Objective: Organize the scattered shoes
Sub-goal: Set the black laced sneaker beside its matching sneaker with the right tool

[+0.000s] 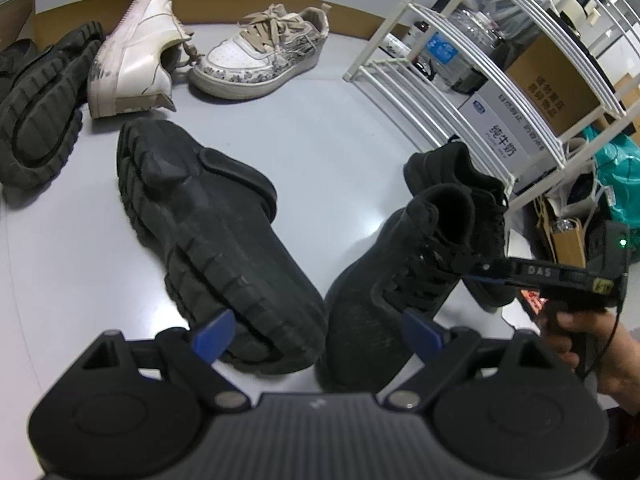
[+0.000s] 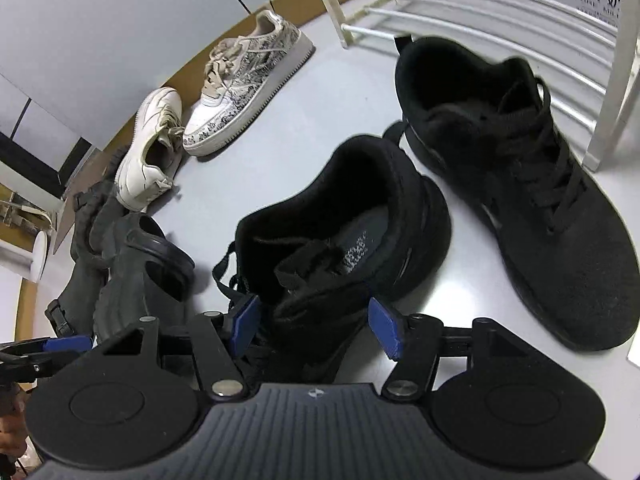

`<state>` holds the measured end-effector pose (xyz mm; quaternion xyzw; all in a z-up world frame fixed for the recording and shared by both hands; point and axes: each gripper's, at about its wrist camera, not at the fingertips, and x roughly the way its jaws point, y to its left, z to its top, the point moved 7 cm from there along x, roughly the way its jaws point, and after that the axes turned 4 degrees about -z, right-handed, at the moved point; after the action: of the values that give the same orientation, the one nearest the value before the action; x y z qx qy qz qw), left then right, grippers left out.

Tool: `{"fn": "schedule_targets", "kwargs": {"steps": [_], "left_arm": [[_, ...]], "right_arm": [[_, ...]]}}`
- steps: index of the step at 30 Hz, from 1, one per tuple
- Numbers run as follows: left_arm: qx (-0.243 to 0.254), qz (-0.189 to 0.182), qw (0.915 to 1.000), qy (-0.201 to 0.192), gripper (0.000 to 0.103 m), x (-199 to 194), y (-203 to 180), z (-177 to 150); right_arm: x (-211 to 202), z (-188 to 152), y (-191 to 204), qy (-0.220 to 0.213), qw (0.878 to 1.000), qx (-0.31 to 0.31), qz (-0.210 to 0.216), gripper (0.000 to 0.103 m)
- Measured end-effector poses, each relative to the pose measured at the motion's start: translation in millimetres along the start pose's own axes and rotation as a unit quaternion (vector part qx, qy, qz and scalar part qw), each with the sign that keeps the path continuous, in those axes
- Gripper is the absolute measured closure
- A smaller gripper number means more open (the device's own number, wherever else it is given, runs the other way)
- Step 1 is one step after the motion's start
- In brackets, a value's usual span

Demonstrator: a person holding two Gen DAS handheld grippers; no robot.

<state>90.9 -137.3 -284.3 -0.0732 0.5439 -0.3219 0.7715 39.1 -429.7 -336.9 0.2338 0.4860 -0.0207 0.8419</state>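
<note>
Two black lace-up sneakers stand side by side on the pale floor, the nearer one [image 2: 340, 220] and the farther one [image 2: 540, 200]. My right gripper [image 2: 314, 324] is open, its blue pads on either side of the nearer sneaker's tongue and laces, with small gaps showing. A dark chunky clog [image 1: 208, 216] lies on its side to the left of that sneaker [image 1: 400, 272]. My left gripper [image 1: 316, 334] stands wide open just above the toes of the clog and the sneaker, gripping nothing.
A white sneaker [image 1: 136, 52] and a patterned sneaker [image 1: 260, 56] lie near the far wall. Another dark clog [image 1: 36, 108] lies sole-up at the left. A white wire shoe rack [image 1: 460, 92] stands at the right, with boxes and bags behind it. A hand [image 1: 580, 344] holds the right gripper.
</note>
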Motion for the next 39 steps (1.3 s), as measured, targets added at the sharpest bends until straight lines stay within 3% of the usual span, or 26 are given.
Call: {"fn": "schedule_targets", "kwargs": {"steps": [6, 18, 20, 21, 23, 24, 28, 33, 39], "left_arm": [[-0.001, 0.002, 1.0, 0.001, 0.011, 0.7, 1.2, -0.9], [-0.008, 0.007, 0.9999, 0.001, 0.011, 1.5, 7.2, -2.1], [-0.008, 0.007, 0.9999, 0.0, 0.011, 0.9, 7.5, -1.0], [-0.007, 0.006, 1.0, -0.001, 0.011, 0.6, 7.3, -0.5], [-0.007, 0.005, 1.0, -0.001, 0.011, 0.9, 6.8, 0.2], [-0.007, 0.004, 1.0, -0.001, 0.011, 1.3, 6.5, 0.0], [-0.007, 0.004, 1.0, 0.002, 0.011, 3.3, 6.5, -1.3], [-0.005, 0.002, 1.0, 0.003, 0.011, 3.6, 4.9, -1.1], [-0.007, 0.003, 1.0, 0.004, 0.011, 4.2, 6.8, -2.7]], "right_arm": [[1.0, 9.1, 3.6, -0.014, 1.0, -0.02, 0.017, 0.061], [-9.9, 22.1, 8.6, -0.045, 0.994, -0.094, -0.033, 0.074], [-9.8, 22.0, 9.7, -0.037, 0.994, -0.09, -0.047, 0.066], [-9.2, 21.0, 10.7, -0.031, 0.994, -0.087, -0.055, 0.046], [-6.3, 14.0, 14.2, -0.019, 0.995, -0.083, -0.058, 0.019], [-4.5, 10.3, 15.5, -0.017, 0.995, -0.084, -0.054, 0.015], [7.0, -4.8, 21.4, 0.007, 0.995, -0.087, -0.041, 0.015], [28.7, -15.7, 24.1, 0.03, 0.993, -0.095, -0.066, 0.015], [37.5, -25.4, 26.1, 0.042, 0.99, -0.117, -0.063, 0.018]]}}
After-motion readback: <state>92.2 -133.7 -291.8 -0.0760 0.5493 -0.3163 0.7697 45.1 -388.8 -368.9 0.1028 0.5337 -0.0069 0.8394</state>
